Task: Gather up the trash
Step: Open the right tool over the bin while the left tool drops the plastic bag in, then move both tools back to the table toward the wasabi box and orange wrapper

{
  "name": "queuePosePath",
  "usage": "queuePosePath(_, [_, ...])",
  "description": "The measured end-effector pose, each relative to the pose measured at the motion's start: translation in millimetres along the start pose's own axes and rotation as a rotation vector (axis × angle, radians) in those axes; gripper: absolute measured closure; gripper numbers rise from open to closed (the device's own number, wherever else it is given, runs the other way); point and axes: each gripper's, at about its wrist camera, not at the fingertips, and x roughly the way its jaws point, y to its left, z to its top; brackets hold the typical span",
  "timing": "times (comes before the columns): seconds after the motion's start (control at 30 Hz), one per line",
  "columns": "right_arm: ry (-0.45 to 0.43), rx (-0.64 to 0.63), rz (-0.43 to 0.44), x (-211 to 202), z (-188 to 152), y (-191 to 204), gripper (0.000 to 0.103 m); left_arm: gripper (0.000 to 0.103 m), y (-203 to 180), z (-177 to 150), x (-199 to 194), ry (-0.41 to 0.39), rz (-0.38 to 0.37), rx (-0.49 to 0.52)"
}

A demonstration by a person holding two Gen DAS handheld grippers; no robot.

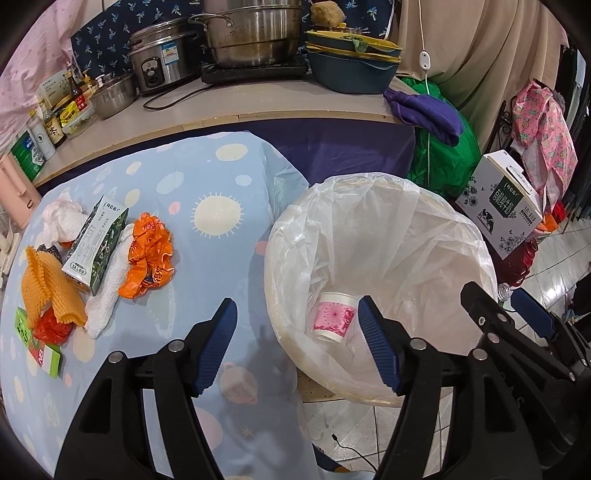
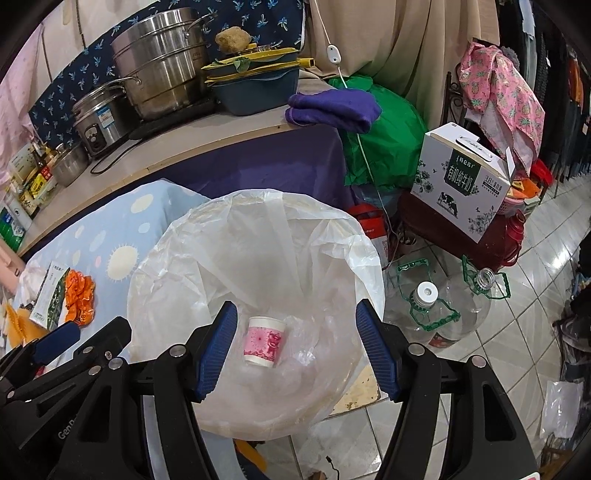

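My left claw (image 1: 297,345) and right claw (image 2: 295,345) are both spread and empty, the pink paper cup (image 2: 264,345) lies in the lined bin (image 2: 177,236), and reaching left for the milk carton (image 1: 98,245) I might bump that bin's rim.

Crinkled translucent plastic liner (image 2: 258,236), paper cup (image 2: 264,341), shiny steel pots (image 1: 255,33).

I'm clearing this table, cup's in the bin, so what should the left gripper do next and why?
Probably swing the left gripper, open and empty, left to the orange plastic bag, the nearest loose trash; the paper cup already lies in the lined bin.
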Motion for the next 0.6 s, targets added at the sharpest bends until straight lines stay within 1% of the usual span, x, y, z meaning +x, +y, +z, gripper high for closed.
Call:
queuePosePath(0.07, [-0.005, -0.001, 0.003, -2, 0, 1, 0.039, 0.037, 2, 0, -2, 0.0, -0.005, -0.004])
queuePosePath(0.13, [-0.012, -0.004, 0.007, -5, 1, 2, 0.039, 0.033, 6, -1, -6, -0.006, -0.009, -0.013])
queuePosePath(0.3, [-0.031, -0.009, 0.011, -14, 3, 5, 0.038, 0.032, 27, -4, -21, -0.023, -0.022, -0.052])
queuePosePath(0.43, [-0.04, -0.009, 0.017, -20, 2, 9, 0.038, 0.032, 50, -9, -35, -0.041, -0.011, -0.089])
queuePosePath(0.6, [-0.05, -0.027, 0.029, -27, 1, 20, 0.038, 0.032, 86, -17, -51, -0.055, -0.001, -0.16])
